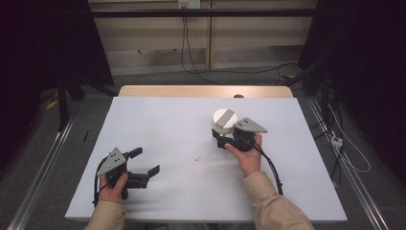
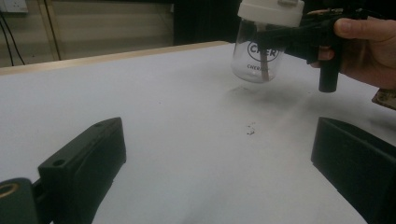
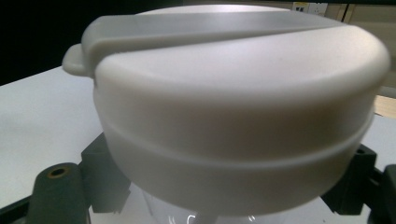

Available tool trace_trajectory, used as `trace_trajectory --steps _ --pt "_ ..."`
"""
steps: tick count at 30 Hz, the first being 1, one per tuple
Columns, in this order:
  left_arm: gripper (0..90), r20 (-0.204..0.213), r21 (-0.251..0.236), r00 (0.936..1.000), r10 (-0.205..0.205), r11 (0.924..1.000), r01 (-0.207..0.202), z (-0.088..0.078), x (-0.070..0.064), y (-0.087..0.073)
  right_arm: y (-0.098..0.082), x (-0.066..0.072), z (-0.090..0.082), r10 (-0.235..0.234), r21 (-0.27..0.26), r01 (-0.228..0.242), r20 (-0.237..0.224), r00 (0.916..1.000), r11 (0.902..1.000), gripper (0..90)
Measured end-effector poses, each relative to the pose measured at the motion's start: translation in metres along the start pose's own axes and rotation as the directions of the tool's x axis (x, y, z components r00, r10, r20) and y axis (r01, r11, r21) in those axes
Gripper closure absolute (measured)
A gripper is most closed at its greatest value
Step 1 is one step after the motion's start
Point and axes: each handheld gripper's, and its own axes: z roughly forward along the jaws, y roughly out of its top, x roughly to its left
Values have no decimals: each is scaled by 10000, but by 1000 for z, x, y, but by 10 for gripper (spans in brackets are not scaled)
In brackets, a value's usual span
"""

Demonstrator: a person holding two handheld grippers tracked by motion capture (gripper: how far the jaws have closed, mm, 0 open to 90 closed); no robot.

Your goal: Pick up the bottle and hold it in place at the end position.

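A clear glass jar [image 2: 258, 58] with a white lid [image 1: 224, 119] and printed lettering is right of the table's middle. My right gripper [image 1: 220, 138] is shut on it just under the lid [image 3: 233, 107], one black jaw on each side of the glass. The jar seems to hang slightly above the white tabletop, with a faint shadow beneath it. My left gripper [image 1: 145, 161] is held low near the front left. It is open, and only bare tabletop lies between its jaws [image 2: 219, 140]. It points toward the jar from well away.
The white table sheet [image 1: 167, 124] has a wooden edge [image 1: 206, 91] at the back. A few small dark specks [image 1: 196, 159] lie between the two grippers. Metal floor rails run along both sides, and cables [image 1: 344, 148] trail on the floor at the right.
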Motion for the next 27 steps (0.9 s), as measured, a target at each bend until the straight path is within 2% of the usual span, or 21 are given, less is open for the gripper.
trace_trajectory --steps 27 --pt "28 59 -3 10000 -7 10000 7 0 0 0 0 16 23 -119 200 126 -343 9993 9997 184"
